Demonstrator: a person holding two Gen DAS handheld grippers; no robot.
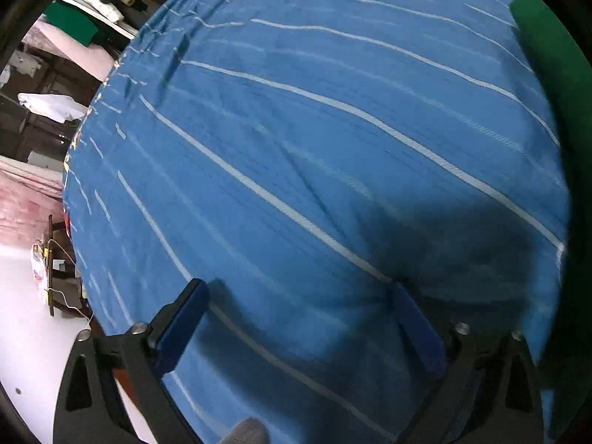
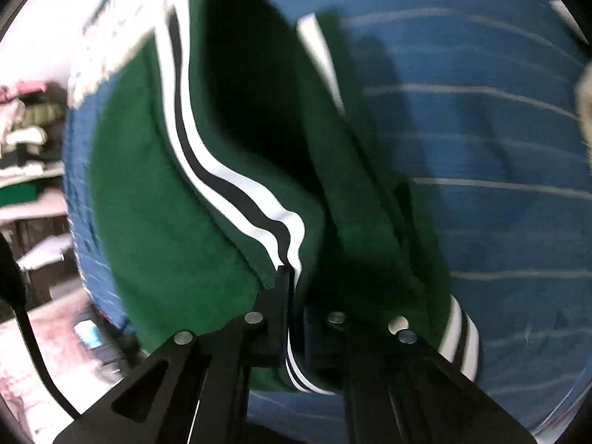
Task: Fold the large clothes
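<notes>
Both wrist views steeply downward, close (shared: blue striped cloth (image 1: 296, 148)).

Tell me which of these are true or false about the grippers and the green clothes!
1. The right gripper is shut on the green garment. True.
2. The left gripper is shut. False: its fingers stand wide open, nothing between them.
3. The cloth under the garment is red. False: it is blue with pale stripes.
4. The garment has white and black stripes. True.
</notes>
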